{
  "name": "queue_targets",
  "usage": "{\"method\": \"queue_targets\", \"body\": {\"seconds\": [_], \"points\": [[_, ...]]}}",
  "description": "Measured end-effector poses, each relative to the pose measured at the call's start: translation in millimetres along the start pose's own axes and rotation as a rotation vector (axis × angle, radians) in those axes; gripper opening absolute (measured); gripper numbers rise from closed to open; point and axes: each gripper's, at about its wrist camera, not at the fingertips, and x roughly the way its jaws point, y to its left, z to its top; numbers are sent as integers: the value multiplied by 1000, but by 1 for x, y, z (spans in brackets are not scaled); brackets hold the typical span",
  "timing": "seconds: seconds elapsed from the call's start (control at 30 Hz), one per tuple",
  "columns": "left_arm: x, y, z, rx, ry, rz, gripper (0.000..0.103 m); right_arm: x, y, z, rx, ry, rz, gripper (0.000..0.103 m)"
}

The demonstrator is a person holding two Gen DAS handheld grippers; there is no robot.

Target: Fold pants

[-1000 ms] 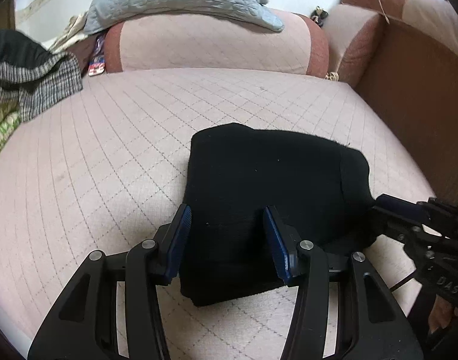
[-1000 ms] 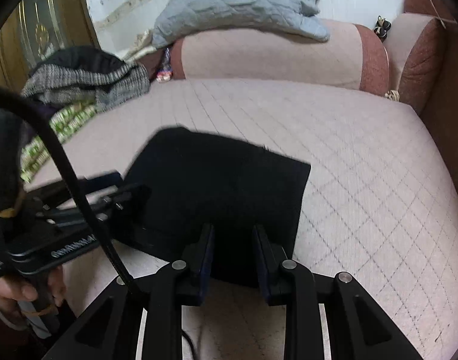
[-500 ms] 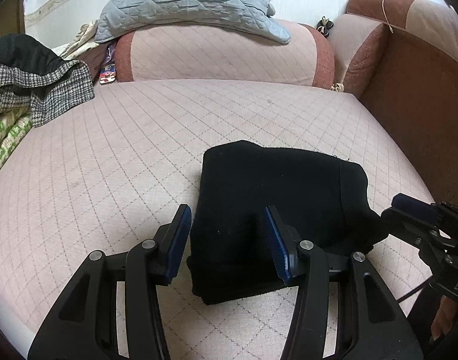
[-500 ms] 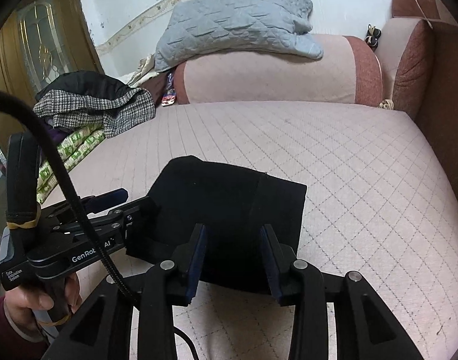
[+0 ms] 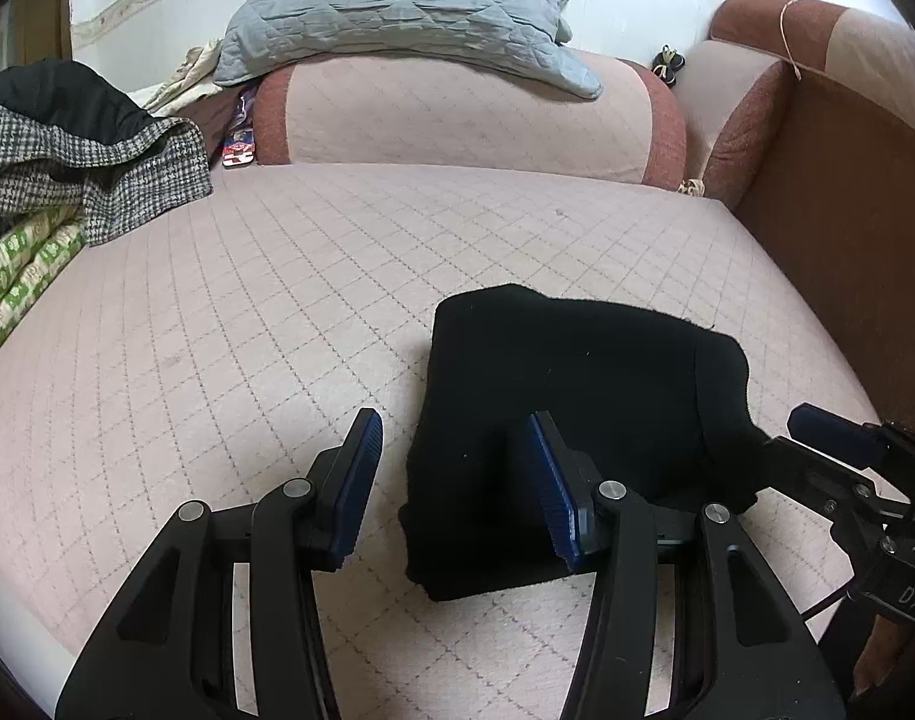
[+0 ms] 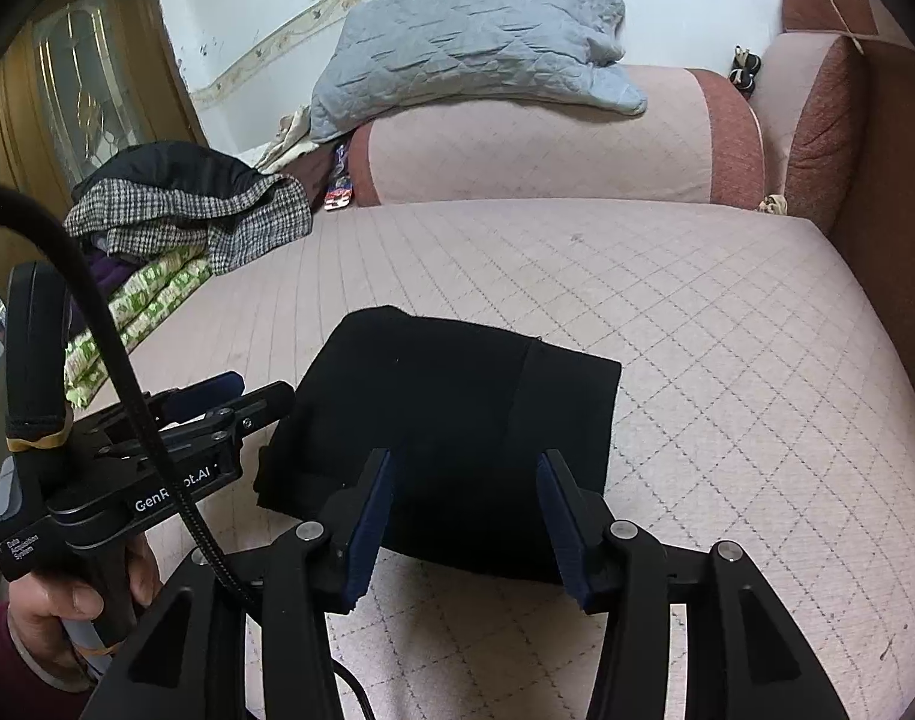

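- Black pants [image 5: 577,420]: folded into a compact block, lying flat on the pink quilted sofa seat [image 5: 277,312], just ahead of both tongs.
- Left gripper [image 5: 454,480]: jaws apart, nothing clamped. The left edge of the pants runs between the blue pads; its right pad [image 5: 550,492] stands over the cloth, its left pad over bare seat. Whether a pad touches the cloth cannot be told.
- Right gripper [image 6: 466,516]: jaws apart, having just been opening. The near edge of the pants lies between and just beyond the pads, not pressed by them.
- In the right wrist view, the left gripper sits to the left of the pants, held by a hand [image 6: 67,600] with a dark red sleeve.
- Beyond the tongs: a grey quilted pillow [image 5: 397,6] on the backrest; a heap of checked clothing [image 5: 85,162] at far left.
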Motion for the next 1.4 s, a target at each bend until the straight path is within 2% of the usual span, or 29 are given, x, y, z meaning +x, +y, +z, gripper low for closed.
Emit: {"method": "queue_targets", "body": {"seconds": [0.7, 1.0, 1.2, 1.3, 1.33, 1.37, 1.4], "points": [[7, 6, -6, -30, 26, 24, 49, 12, 0, -6, 29, 32, -16, 47], [16, 29, -2, -99, 64, -80, 49, 25, -20, -7, 66, 60, -29, 49], [27, 31, 5, -98, 100, -136, 49, 38, -32, 3, 77, 66, -59, 51], [34, 24, 12, -65, 107, -148, 50, 47, -46, 10, 130, 56, -69, 60], [37, 21, 15, -55, 110, -143, 50, 52, -52, 13, 153, 56, -62, 60], [41, 18, 19, -43, 109, -135, 50, 58, -56, 16, 164, 59, -46, 58], [46, 15, 23, -31, 106, -118, 50, 63, -59, 18, 164, 57, -24, 36]]}}
